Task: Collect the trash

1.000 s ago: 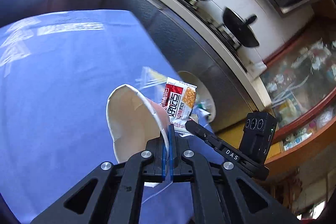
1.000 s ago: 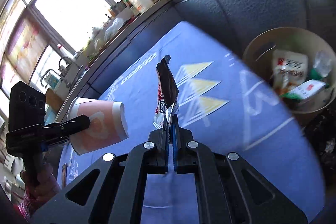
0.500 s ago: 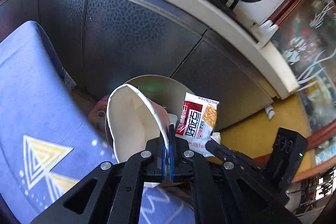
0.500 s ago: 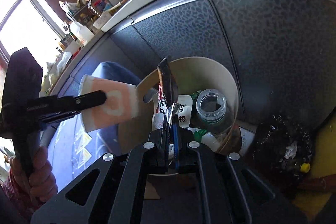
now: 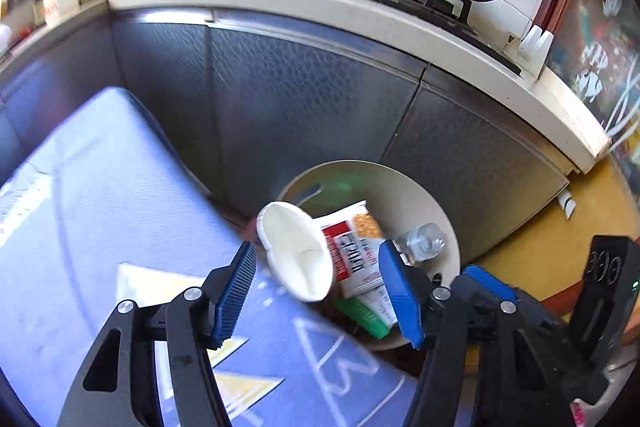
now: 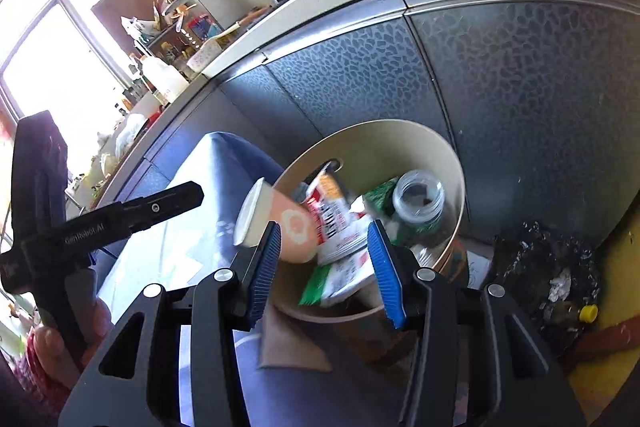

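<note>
Both sets of fingers spread wide, holding nothing: left gripper (image 5: 318, 287), right gripper (image 6: 324, 267). Paper cup (image 5: 294, 255) and snack wrapper (image 5: 352, 251) tumbling at the bin (image 5: 400, 183) rim. Risk: cup bounces off the rim onto the blue bench (image 5: 88, 207). Half a second ago both were pinched

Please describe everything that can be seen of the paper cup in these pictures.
The paper cup looks like thin paper: white inside, pale orange outside with a white round mark and a white rolled rim. It lies tilted on its side at the near edge of the beige trash bin, its open mouth facing back toward the table. It seems slightly blurred. A red and white snack wrapper is right beside it. Both hand-held grippers are open and neither touches it.
</note>
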